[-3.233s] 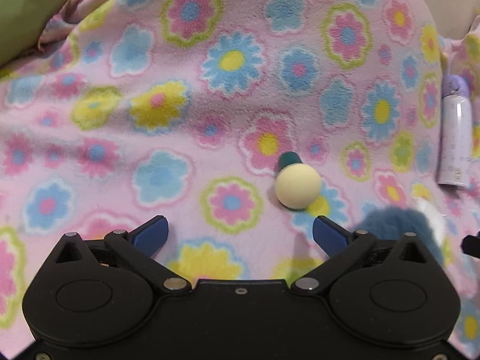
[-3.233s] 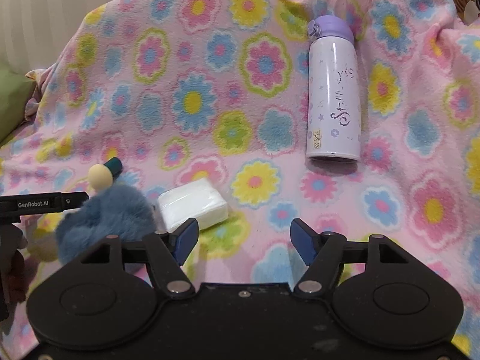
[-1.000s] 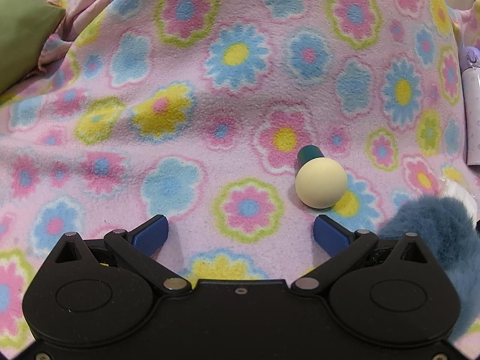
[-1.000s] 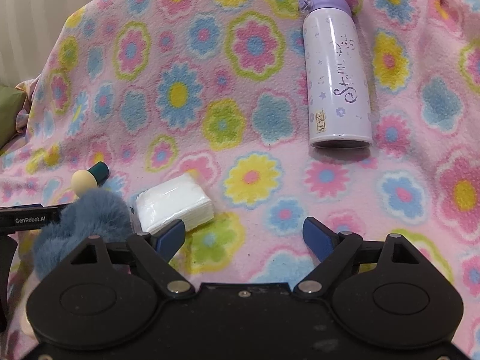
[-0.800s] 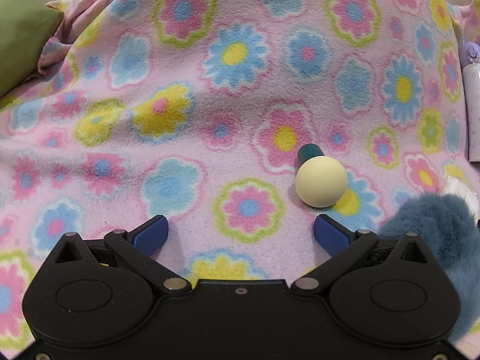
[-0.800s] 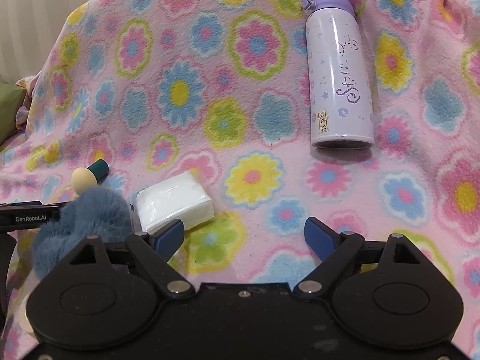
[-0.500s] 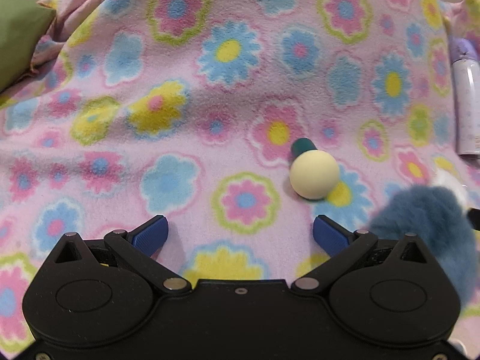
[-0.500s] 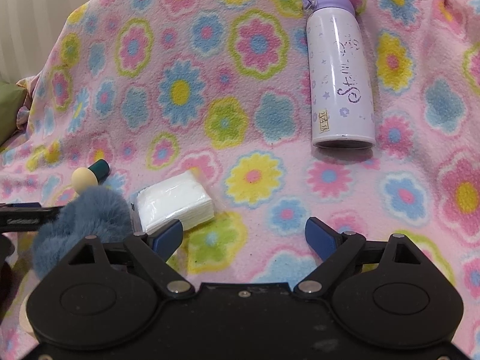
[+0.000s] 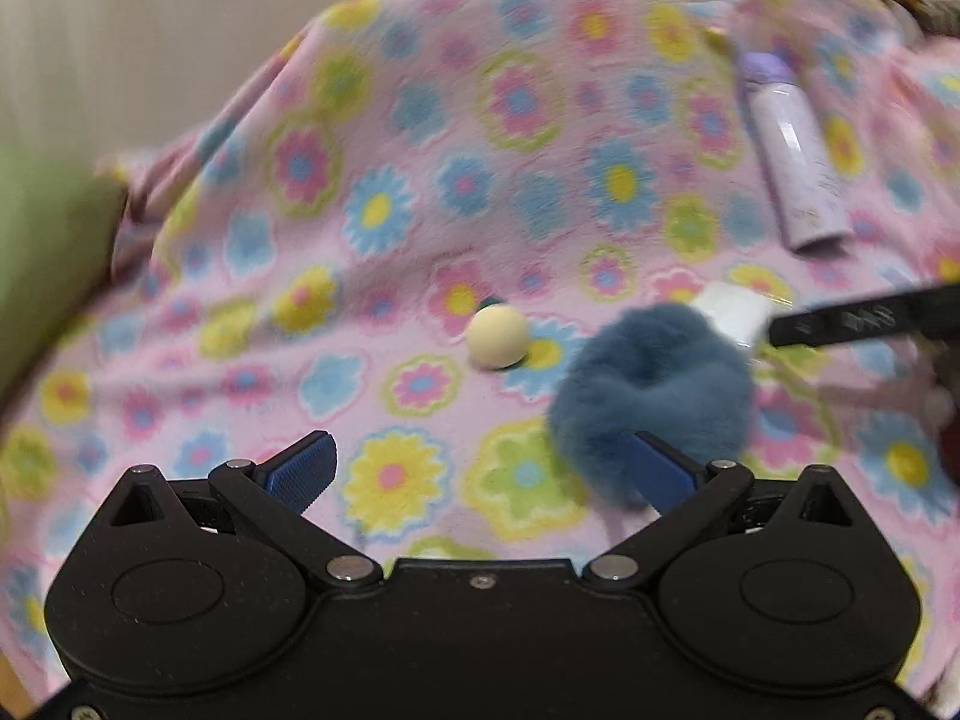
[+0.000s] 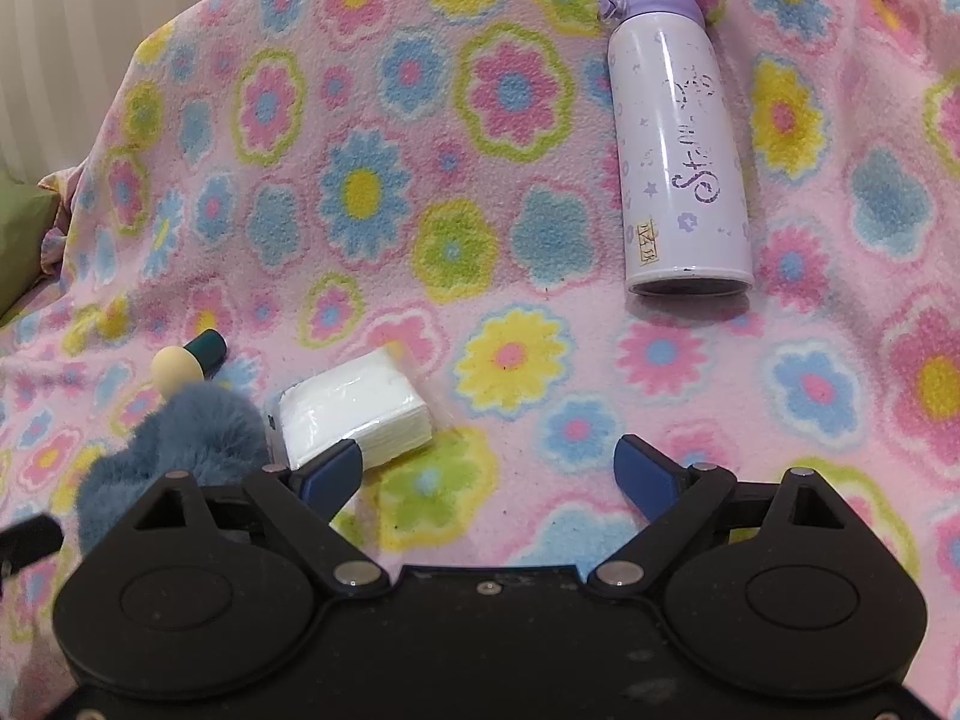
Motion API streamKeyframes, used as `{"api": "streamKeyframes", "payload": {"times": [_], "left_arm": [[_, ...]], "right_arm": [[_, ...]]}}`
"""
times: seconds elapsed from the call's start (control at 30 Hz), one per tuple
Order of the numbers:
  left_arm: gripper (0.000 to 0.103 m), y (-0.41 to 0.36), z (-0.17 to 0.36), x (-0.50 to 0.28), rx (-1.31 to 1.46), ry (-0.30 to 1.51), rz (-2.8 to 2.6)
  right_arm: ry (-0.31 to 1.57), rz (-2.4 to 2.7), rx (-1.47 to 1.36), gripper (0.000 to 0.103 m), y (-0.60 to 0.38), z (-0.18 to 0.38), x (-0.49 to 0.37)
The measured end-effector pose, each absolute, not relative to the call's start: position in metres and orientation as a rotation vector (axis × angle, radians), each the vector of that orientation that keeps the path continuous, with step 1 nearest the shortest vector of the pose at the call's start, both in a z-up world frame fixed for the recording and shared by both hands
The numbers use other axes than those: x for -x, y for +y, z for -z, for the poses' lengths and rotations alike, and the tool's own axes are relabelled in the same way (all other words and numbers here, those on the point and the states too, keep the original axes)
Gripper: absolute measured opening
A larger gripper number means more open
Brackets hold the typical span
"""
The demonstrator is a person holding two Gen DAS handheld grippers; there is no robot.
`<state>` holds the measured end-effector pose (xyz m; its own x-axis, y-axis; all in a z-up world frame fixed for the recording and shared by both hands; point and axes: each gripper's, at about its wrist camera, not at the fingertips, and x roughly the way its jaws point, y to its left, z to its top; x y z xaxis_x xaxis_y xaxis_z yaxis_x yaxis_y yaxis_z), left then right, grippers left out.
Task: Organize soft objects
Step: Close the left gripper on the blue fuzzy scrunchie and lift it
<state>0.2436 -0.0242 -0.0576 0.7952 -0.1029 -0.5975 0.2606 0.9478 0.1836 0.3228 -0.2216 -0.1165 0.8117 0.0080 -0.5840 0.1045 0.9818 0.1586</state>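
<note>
My right gripper (image 10: 489, 468) is opening, fingers empty; the tissue pack (image 10: 354, 405) lies just beyond its left finger.

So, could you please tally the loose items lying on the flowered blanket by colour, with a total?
Blue: 1, the fluffy blue scrunchie
White: 1, the tissue pack
Lilac: 1, the bottle
Cream with a dark green end: 1, the small makeup sponge
Total: 4
</note>
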Motion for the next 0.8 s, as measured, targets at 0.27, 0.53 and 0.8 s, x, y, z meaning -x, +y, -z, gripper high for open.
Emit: {"api": "streamKeyframes", "payload": {"times": [0.27, 0.53, 0.8], "left_arm": [[0.099, -0.050, 0.054, -0.252, -0.251, 0.649, 0.350], [0.099, -0.062, 0.074, -0.299, -0.244, 0.782, 0.374], [0.100, -0.076, 0.092, -0.323, -0.237, 0.881, 0.416]], "right_arm": [[0.590, 0.050, -0.257, 0.089, -0.232, 0.116, -0.317], [0.578, 0.046, -0.285, 0.089, -0.235, 0.117, -0.316], [0.569, 0.048, -0.304, 0.089, -0.237, 0.118, -0.313]]}}
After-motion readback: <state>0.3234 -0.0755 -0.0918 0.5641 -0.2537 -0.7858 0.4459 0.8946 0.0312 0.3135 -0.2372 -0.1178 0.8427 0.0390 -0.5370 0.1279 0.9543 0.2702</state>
